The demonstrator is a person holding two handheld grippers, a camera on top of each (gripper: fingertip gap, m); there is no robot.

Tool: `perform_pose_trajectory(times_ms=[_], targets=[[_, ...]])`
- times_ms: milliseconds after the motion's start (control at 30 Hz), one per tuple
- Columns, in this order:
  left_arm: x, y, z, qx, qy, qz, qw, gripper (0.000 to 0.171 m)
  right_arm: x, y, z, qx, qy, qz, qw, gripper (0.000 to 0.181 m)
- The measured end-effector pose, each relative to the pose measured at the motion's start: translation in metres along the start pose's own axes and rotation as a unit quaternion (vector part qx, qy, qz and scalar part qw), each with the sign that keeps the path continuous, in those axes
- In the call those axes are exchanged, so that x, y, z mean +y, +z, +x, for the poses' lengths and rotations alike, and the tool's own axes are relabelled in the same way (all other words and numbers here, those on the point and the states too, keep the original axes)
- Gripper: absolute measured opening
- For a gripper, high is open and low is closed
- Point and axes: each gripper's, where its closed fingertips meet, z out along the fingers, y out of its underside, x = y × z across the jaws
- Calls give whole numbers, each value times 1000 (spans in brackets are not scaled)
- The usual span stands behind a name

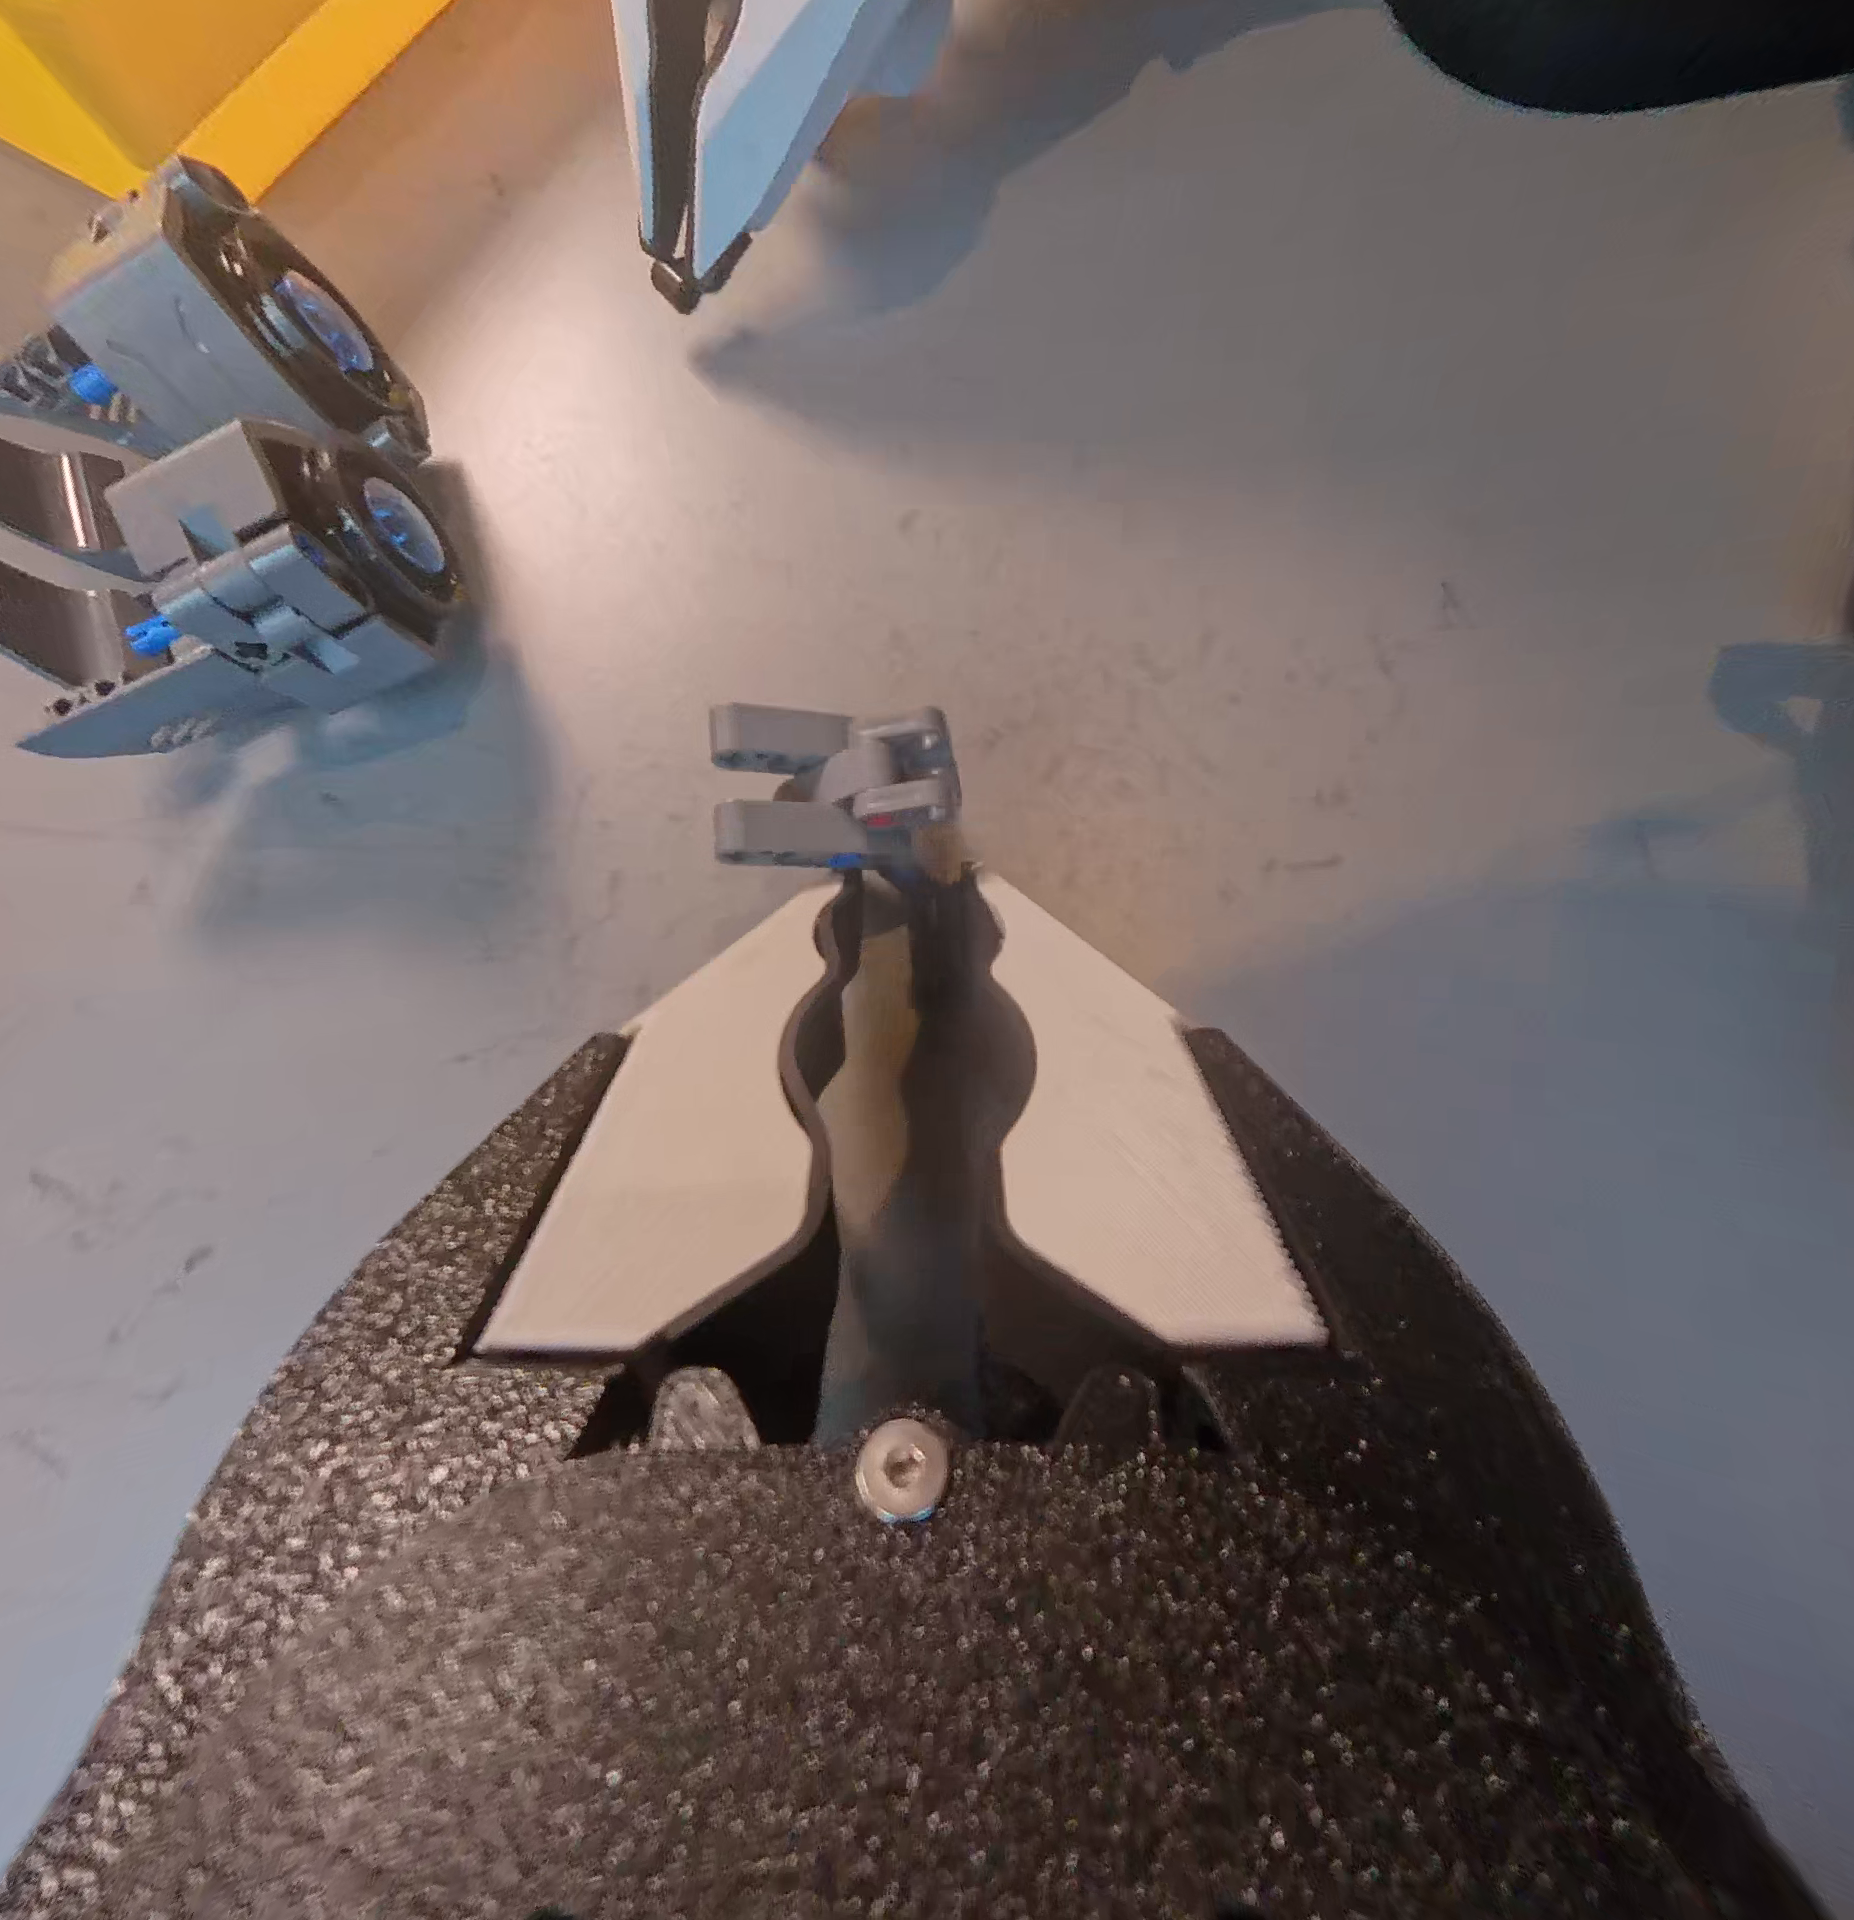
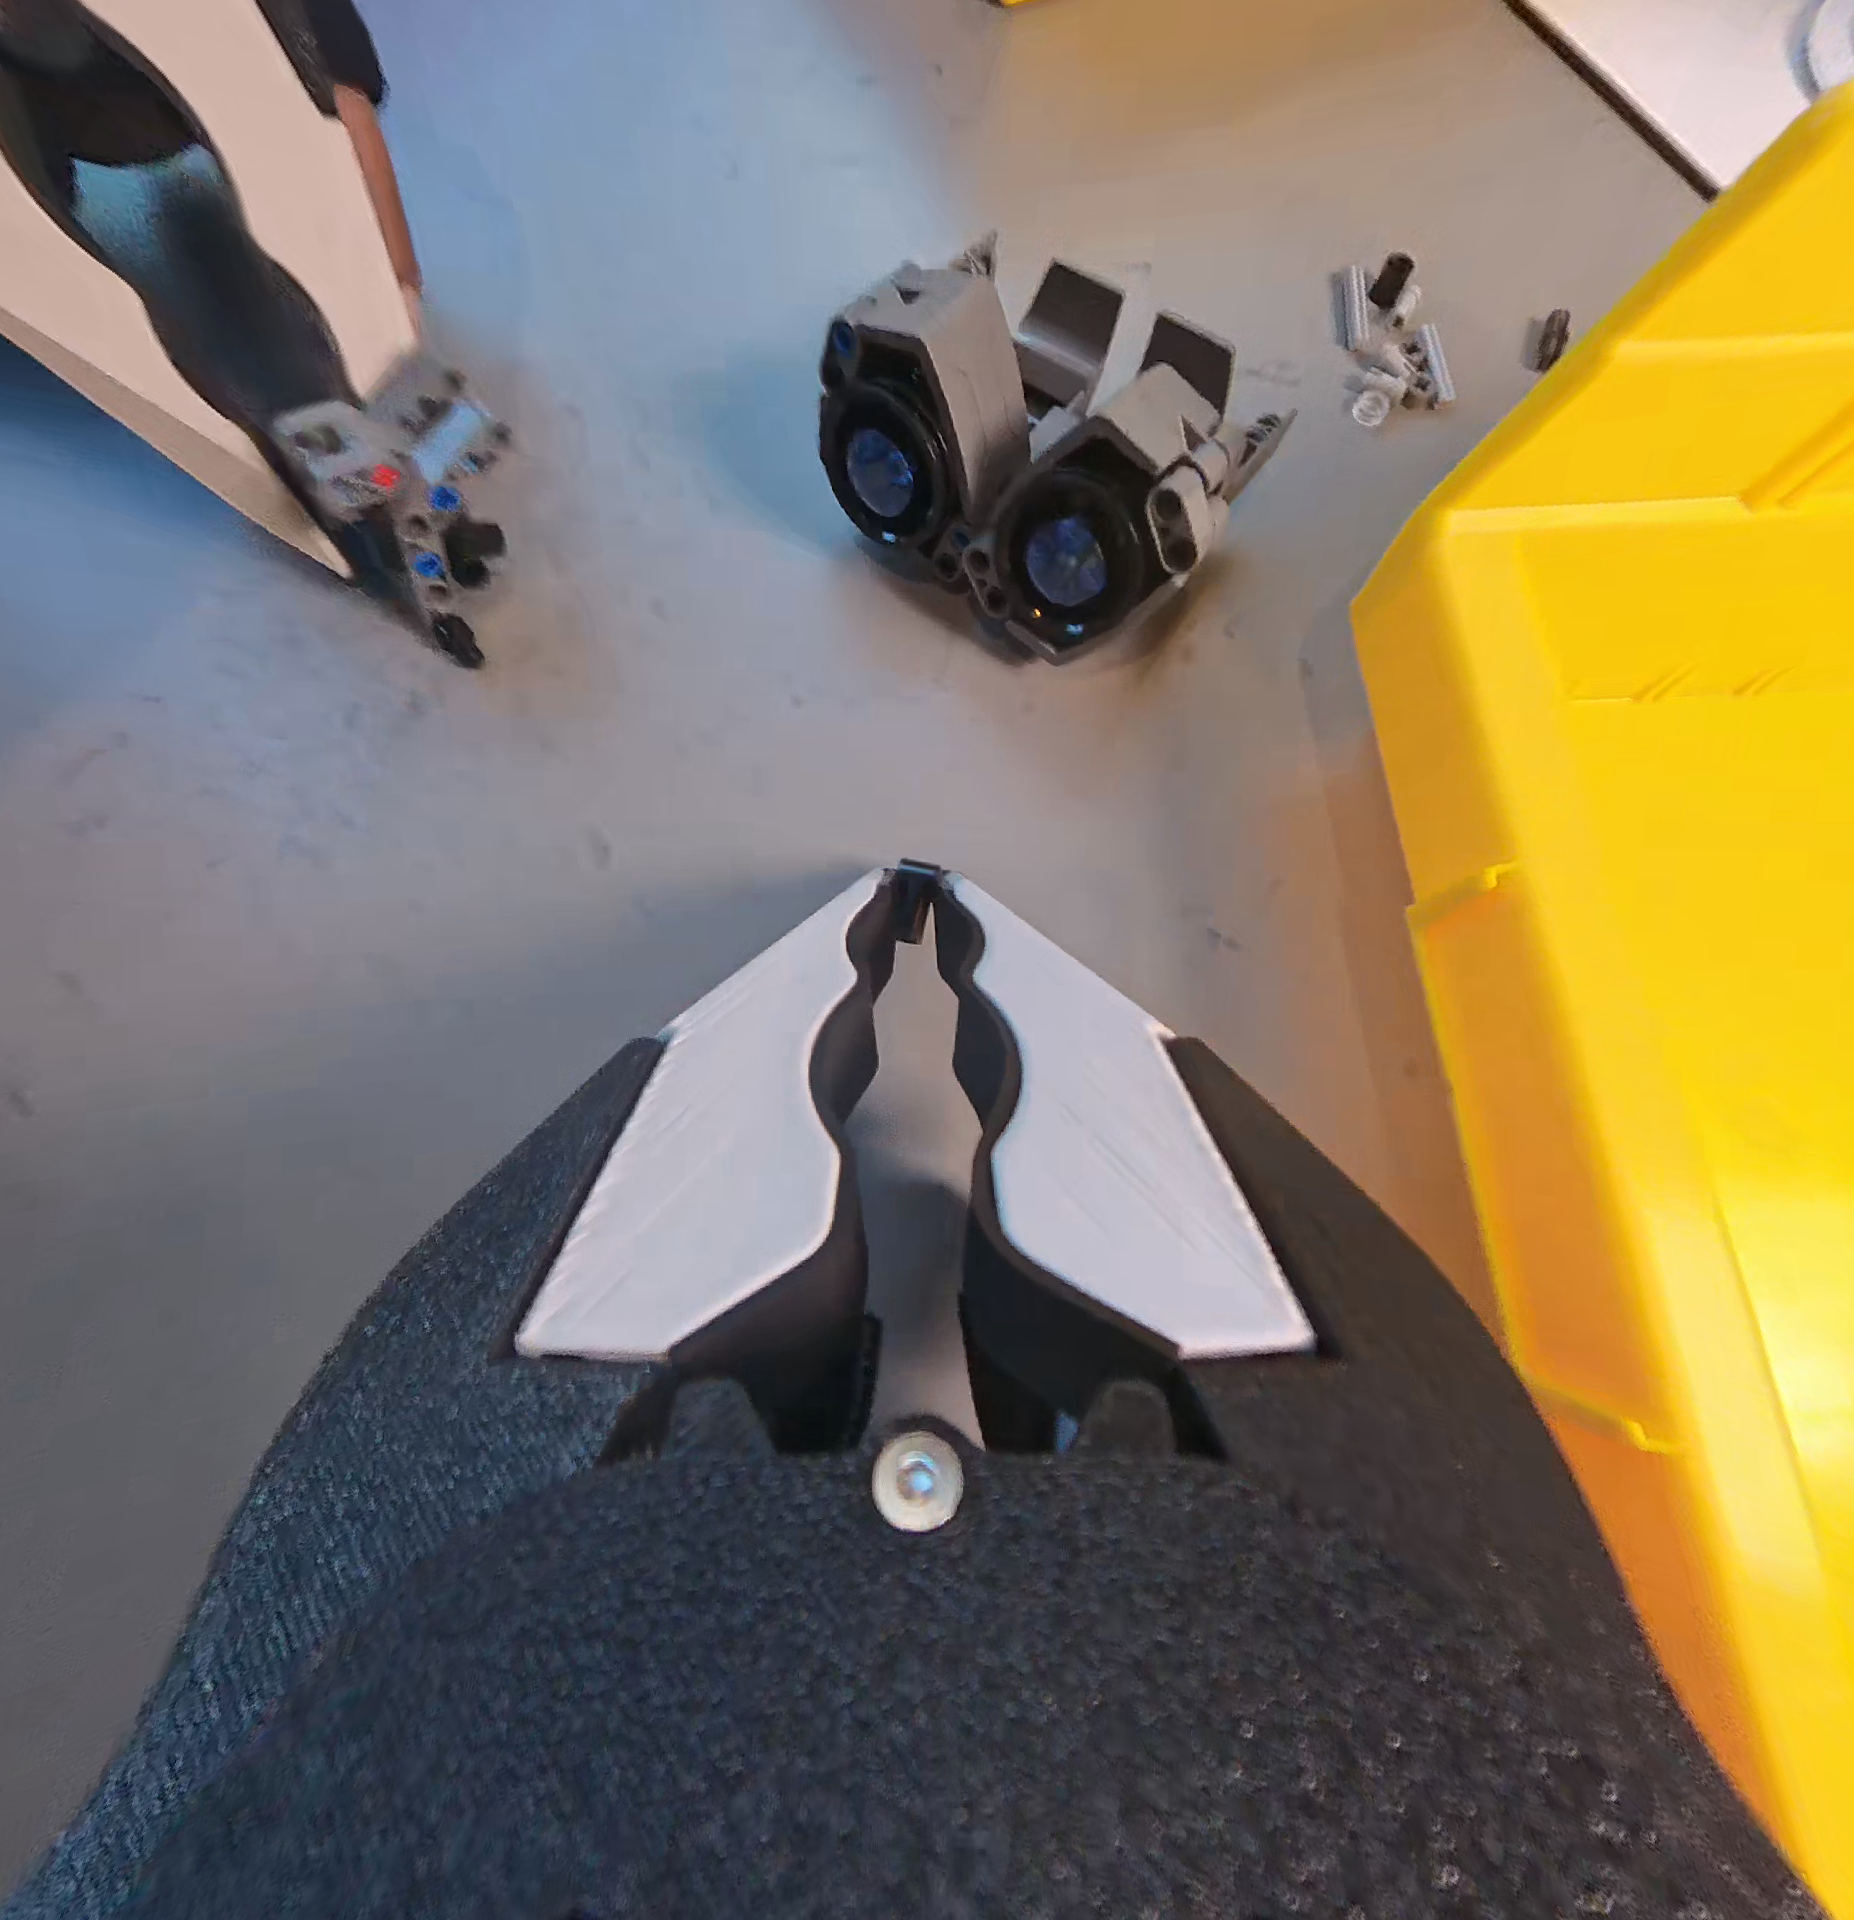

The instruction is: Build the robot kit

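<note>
- Right gripper (image 2: 915, 894): its white fingers (image 2: 741, 1132) are nearly closed, pinching a small black plastic peg (image 2: 915, 902) at the very tips; the peg's long axis runs along the fingers, one end poking just past them; it is held clear above the grey table (image 2: 383, 883).
- Left gripper (image 1: 907, 883): its fingers (image 1: 1099, 1091) are drawn in to a narrow gap, clamped on the lower end of a small grey assembly of plastic building beams with blue and red pins (image 1: 835, 784); its two beams lie crosswise to the fingers and jut to their left.
- Between the two: in the right wrist view, the held assembly sits ahead and far to the left of the peg, well apart.
- Farther out: a grey and black brick-built model with two round blue lenses (image 2: 1016, 468) rests on the table, ahead of the right fingers and slightly right; ahead-left of the left fingers.
- Beyond: a scatter of small grey and black loose parts (image 2: 1401, 332) lies ahead-right of the right fingers, near a yellow plastic bin (image 2: 1650, 779) at their right.
</note>
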Motion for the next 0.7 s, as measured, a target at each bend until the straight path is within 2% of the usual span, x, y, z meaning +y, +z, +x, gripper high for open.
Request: perform_pose_trajectory(times_ms=[233,333,433,533,700], targets=[[0,-20,-8,23,-33,25,999,29,-49,-15,-29,-82,34,151,985,6],[-13,-34,-19,4,-46,72,996,26,-68,-22,-38,-114,65,210,969,6],[-46,-50,-25,-25,-48,171,984,22,-91,-28,-47,-149,120,272,943,5],[-77,-61,-27,-88,-23,267,959,17,-113,-32,-58,-199,184,323,907,5],[-103,-61,-20,-142,9,310,940,22,-132,-38,-72,-271,269,372,846,0]])
